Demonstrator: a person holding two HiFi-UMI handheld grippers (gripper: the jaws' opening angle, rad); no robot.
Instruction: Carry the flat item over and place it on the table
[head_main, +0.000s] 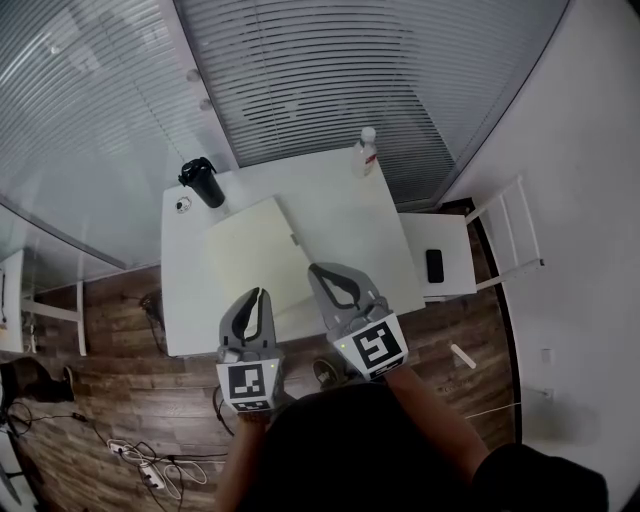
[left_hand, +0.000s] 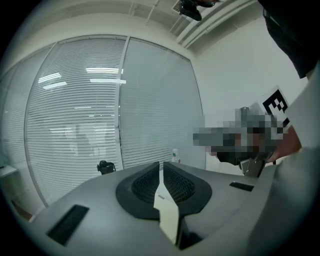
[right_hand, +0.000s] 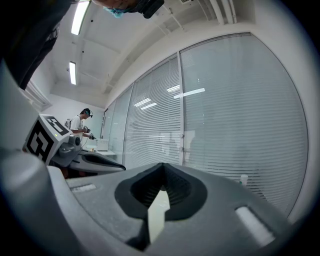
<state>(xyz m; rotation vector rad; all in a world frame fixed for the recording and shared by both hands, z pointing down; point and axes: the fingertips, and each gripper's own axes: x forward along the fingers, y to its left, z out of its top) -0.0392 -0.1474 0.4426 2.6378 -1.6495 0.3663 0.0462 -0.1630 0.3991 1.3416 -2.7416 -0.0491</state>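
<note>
A flat cream board (head_main: 252, 258) hangs over the near left part of the white table (head_main: 345, 215); whether it touches the tabletop I cannot tell. My left gripper (head_main: 263, 292) is shut on its near edge. My right gripper (head_main: 314, 268) is shut on its right side. In the left gripper view the board's thin edge (left_hand: 168, 212) runs between the closed black pads (left_hand: 145, 184). The right gripper view shows the same cream edge (right_hand: 158, 212) pinched in its jaws. The other gripper shows at the side of each gripper view.
On the table's far side stand a black tumbler (head_main: 203, 182) at the left and a white bottle (head_main: 366, 150) at the right. A low white stand with a phone (head_main: 435, 265) adjoins the table's right. Cables (head_main: 150, 465) lie on the wood floor. Blinds cover the glass wall behind.
</note>
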